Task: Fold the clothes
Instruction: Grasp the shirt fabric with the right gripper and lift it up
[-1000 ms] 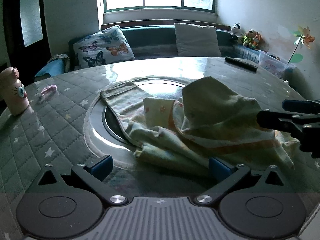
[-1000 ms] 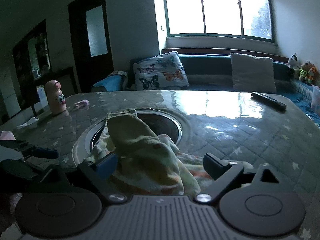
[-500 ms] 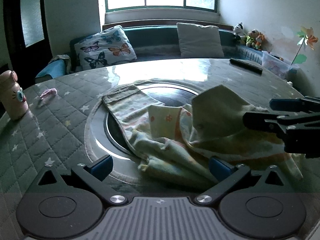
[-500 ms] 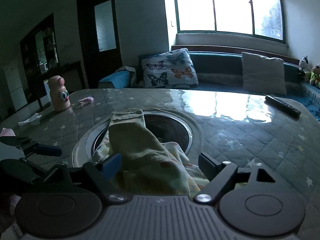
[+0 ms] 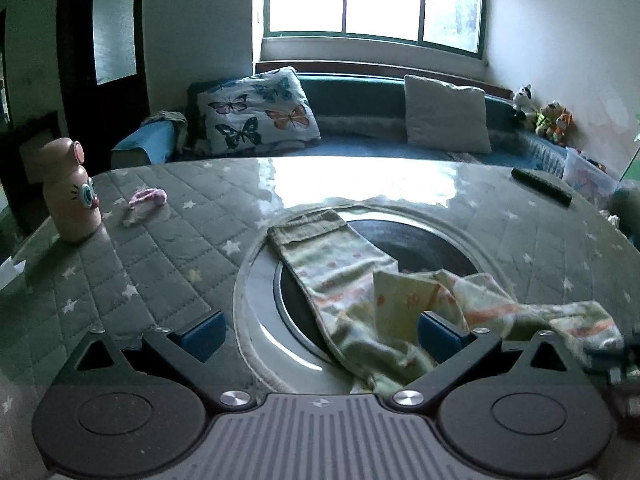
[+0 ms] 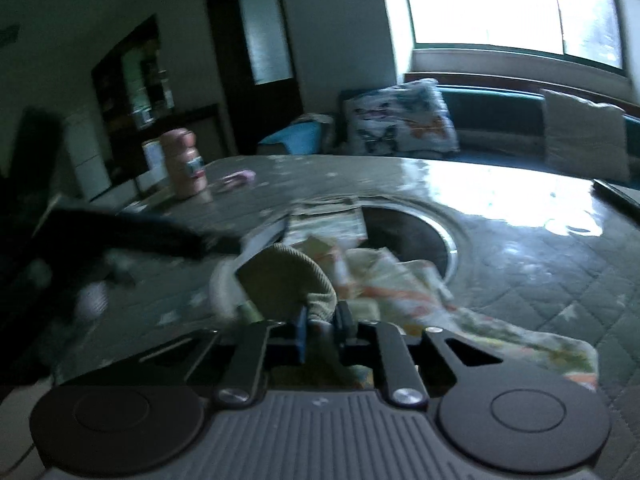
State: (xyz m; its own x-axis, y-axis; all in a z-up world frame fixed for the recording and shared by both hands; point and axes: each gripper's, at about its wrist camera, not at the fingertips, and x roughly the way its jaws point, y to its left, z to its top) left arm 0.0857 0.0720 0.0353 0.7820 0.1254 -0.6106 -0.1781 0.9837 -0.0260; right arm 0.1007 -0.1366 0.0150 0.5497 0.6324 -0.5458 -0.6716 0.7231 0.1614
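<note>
**Right gripper pinches a cuff of the garment**

Now my right gripper [image 6: 322, 326] has just been closing, and its blue pads are pressed together on a bunched, ribbed cuff of the pale green garment [image 6: 384, 280]. That cuff bulges up in a rounded fold right above the pads; the right wrist view is blurred, so I cannot make out the finer creases.

My left gripper [image 5: 320, 330] stands wide apart with nothing pressed between its fingers. Its right blue pad [image 5: 438, 336] sits just over a crumpled edge of the cloth, while the other one is above the bare quilted table cover [image 5: 160, 264].

Seen from the left wrist, the garment [image 5: 352, 280] lies rumpled across the round dark inset [image 5: 424, 244] in the middle of the table. One flat, hemmed end reaches toward the far rim of the ring, and the rest is heaped toward the near right side.

On the far left of the table a pink bottle [image 5: 72, 192] with cartoon eyes stands upright, with a small pink item [image 5: 146, 198] near it. A dark remote control [image 5: 542, 186] lies at the far right edge. Behind the table, a butterfly cushion [image 5: 258, 110] and a plain cushion [image 5: 446, 114] lean on a bench under the window.
</note>
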